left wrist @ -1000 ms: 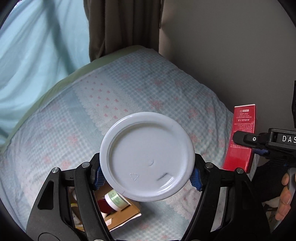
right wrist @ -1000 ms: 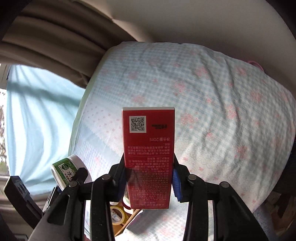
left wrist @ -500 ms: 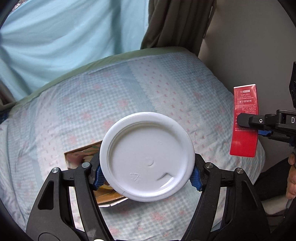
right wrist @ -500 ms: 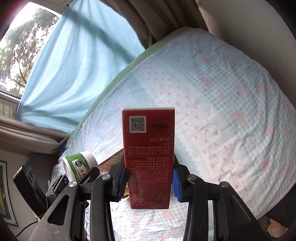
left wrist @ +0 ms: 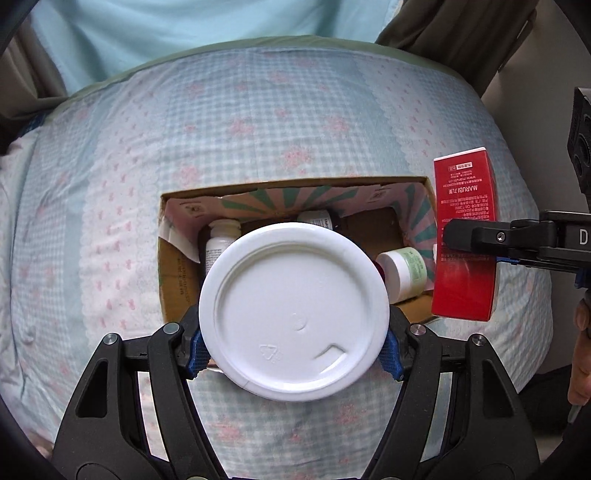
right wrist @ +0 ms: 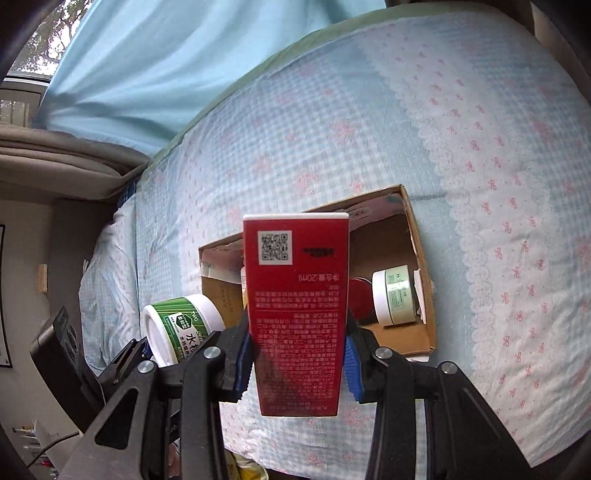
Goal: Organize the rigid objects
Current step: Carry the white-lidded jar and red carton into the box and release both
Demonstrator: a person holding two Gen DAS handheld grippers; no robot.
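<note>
My left gripper [left wrist: 293, 354] is shut on a white round tub [left wrist: 293, 317], its lid facing the camera; in the right wrist view the tub [right wrist: 177, 328] shows a green label. My right gripper [right wrist: 295, 363] is shut on a tall red carton [right wrist: 297, 314], also seen in the left wrist view [left wrist: 465, 236] at the right. Both hover above an open cardboard box [left wrist: 173, 273] on the bed, which also shows in the right wrist view [right wrist: 421, 258]. Inside lie a white bottle [left wrist: 218, 243], a pale green jar [left wrist: 404, 271] and a dark bottle, partly hidden.
The box rests on a bed with a blue checked quilt [left wrist: 258, 122] with pink flowers. A light blue curtain [right wrist: 155, 55] hangs behind. A wall is to the right of the bed and a brown curtain [left wrist: 454, 33] hangs at the far right.
Both grippers have swung left and tilted down. The cardboard box has come into full view beneath them, with the held tub and carton now above it.
</note>
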